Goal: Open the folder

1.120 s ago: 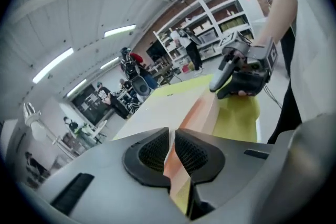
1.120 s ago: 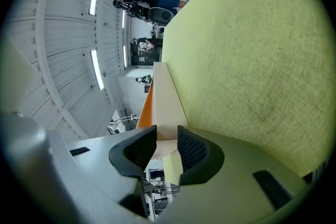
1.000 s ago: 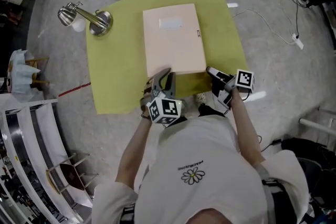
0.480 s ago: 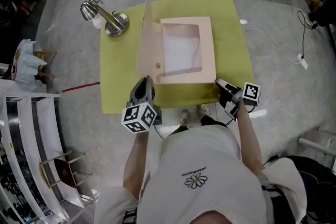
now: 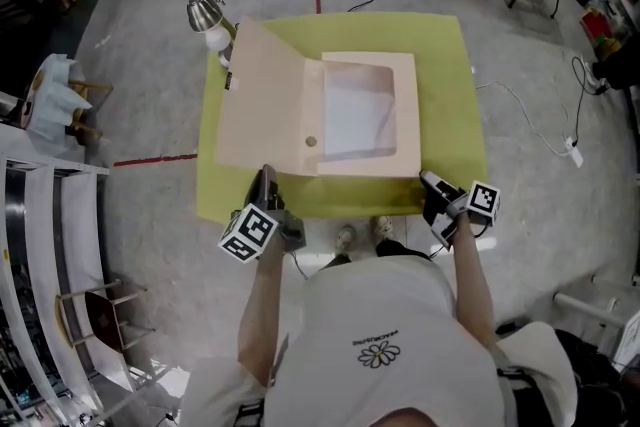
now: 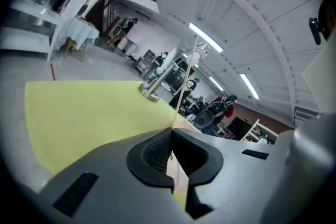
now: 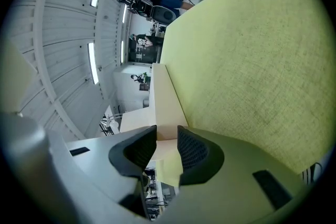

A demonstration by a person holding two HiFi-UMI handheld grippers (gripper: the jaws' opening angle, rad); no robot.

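In the head view, a pale beige cardboard box folder (image 5: 405, 115) lies open on a flat yellow-green cloth (image 5: 445, 65). Its tray sits in the middle of the cloth, with a white sheet (image 5: 355, 115) inside it. The folder's broad beige cover (image 5: 265, 105) is swung out to the tray's left and held raised at a slant, with a small round fastener (image 5: 311, 142) on its inner face. The left gripper (image 5: 265, 177), with its black-and-white marker cube (image 5: 249, 233), meets the cover's near edge. The right gripper (image 5: 428, 180) sits at the tray's near right corner. A silver metal desk lamp (image 5: 207, 15) stands at the cloth's far left corner, just beyond the cover. In the left gripper view, the left gripper (image 6: 171, 134) has its two dark ribbed pads pressed together on the cover (image 6: 185, 78), which is seen edge-on as a thin pale line rising from between them. The cloth (image 6: 89, 113) spreads to the left and the lamp's round base (image 6: 149, 93) stands beyond it. In the right gripper view, the right gripper (image 7: 167, 147) is clamped on the folder (image 7: 167, 107). The tray's beige corner fills the gap between the pads, and its side wall runs away from them. The cloth (image 7: 252, 60) fills the right side of this view.
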